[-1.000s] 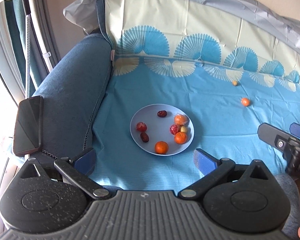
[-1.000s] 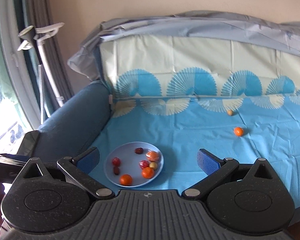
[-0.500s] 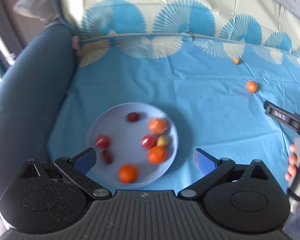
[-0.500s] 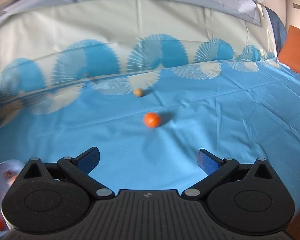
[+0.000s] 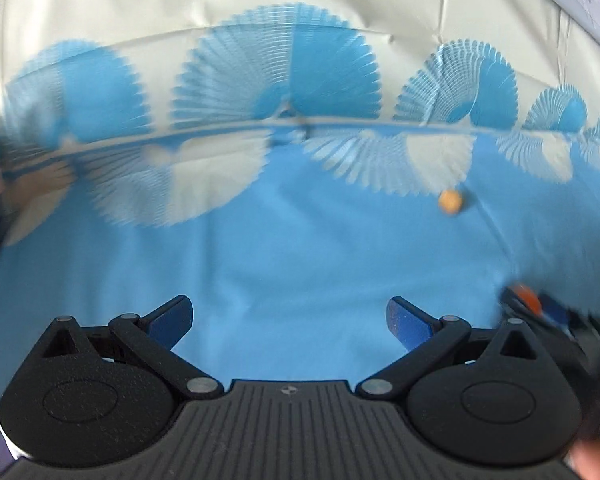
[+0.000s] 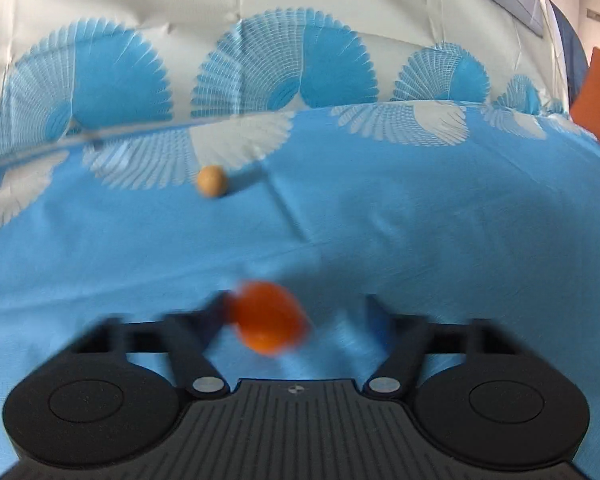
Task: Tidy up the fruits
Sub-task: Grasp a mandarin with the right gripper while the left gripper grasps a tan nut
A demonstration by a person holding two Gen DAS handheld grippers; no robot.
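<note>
One orange fruit (image 6: 269, 317) between right gripper (image 6: 296, 312) jaws | closing, contact unclear | left gripper (image 5: 288, 320) released

a home: sofa (image 6: 380, 220) under patterned blue cover, orange cushion (image 6: 598, 96)

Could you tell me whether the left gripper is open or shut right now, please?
Open. In the left wrist view the left gripper has its two blue fingertips wide apart, with only bare blue sheet between them.

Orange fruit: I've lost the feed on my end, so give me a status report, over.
Right gripper closing, orange fruit between its jaws, grip unconfirmed through blur. Left gripper open, empty. Tan fruit loose on blue cloth. Nothing in the way.
</note>
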